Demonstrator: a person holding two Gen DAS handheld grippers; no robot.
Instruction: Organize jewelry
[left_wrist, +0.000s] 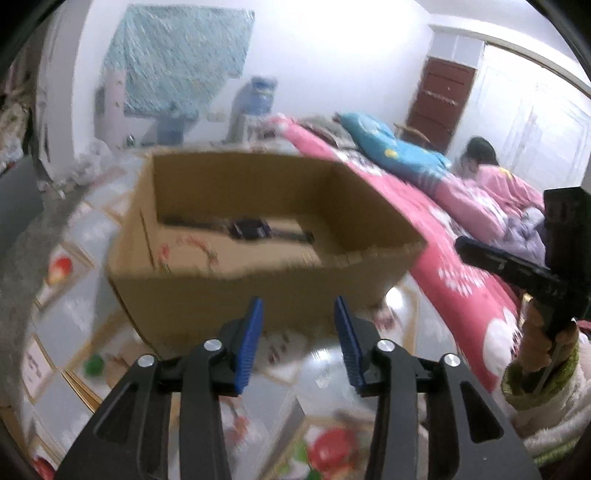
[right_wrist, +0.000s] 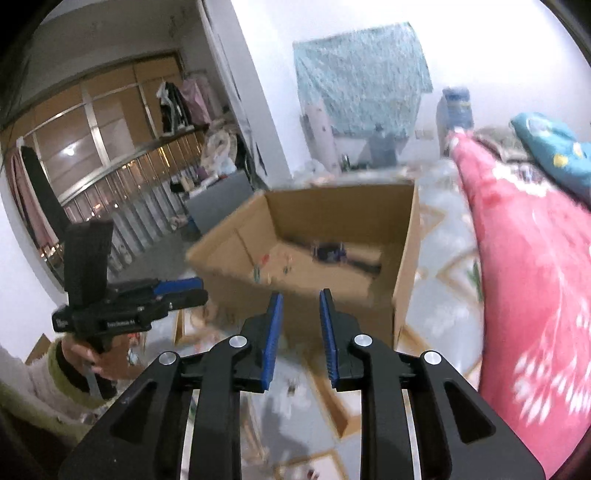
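Both the left gripper (left_wrist: 299, 343) and right gripper (right_wrist: 300, 338) hang empty, jaws apart, approaching the cardboard box (left_wrist: 258, 236) at twelve o'clock. Blurred jewelry (left_wrist: 188, 251) lies on its floor. Next, I judge, reach inside and pinch one piece.

Cardboard box (left_wrist: 258, 280) on floor mat (left_wrist: 74, 302), bed (left_wrist: 461, 266) right of it
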